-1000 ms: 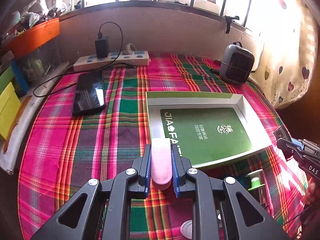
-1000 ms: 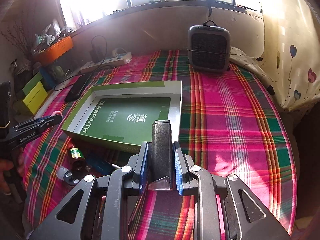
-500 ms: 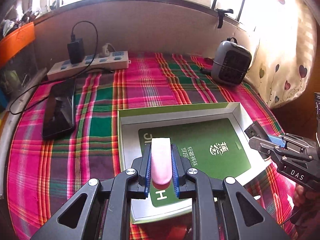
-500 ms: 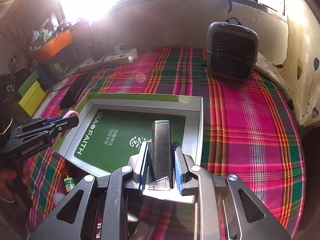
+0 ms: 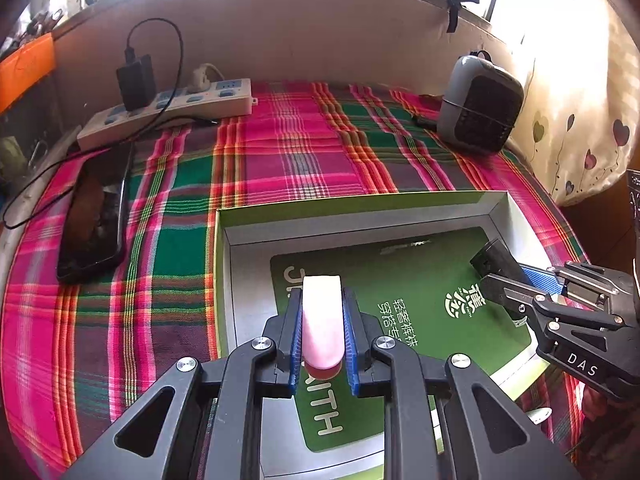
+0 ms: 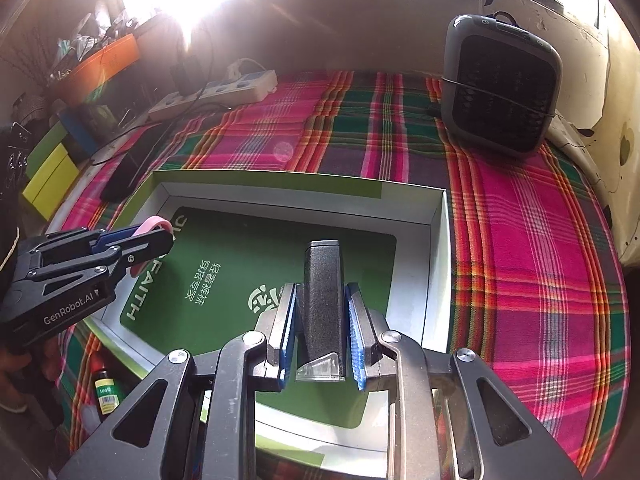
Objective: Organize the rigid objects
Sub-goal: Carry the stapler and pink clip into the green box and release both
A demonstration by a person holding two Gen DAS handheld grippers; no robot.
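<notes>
Hovering over the box (image 5: 224, 264), the left gripper (image 5: 322, 332) has its fingers (image 5: 294, 332) clamped on a pink piece (image 5: 322, 320), whose long axis runs forward along the fingers, its rounded pale end pointing toward the box's far wall. The piece sits above the box's left half, over the green card (image 5: 420, 280) that lines the bottom (white lettering runs lengthwise across it).

In the right wrist view the right gripper (image 6: 323, 328) has its blue-padded fingers (image 6: 356, 332) pressed on a black block (image 6: 322, 292). The block's long axis also lies along the fingers, its flat top end aimed at the far wall, with a clear wedge-shaped bit at its near end. It hangs over the box's right half, near the right wall; whether it touches the card cannot be told.

The open box rests on a plaid cloth (image 5: 300, 152) covering the desk, toward the near edge. A phone (image 5: 90, 220) lies near the left edge, a power strip (image 5: 172, 108) along the far edge, and a small grey heater (image 6: 500, 84) at the far right corner. A little bottle (image 6: 105, 394) stands just beside the box's near left corner.
</notes>
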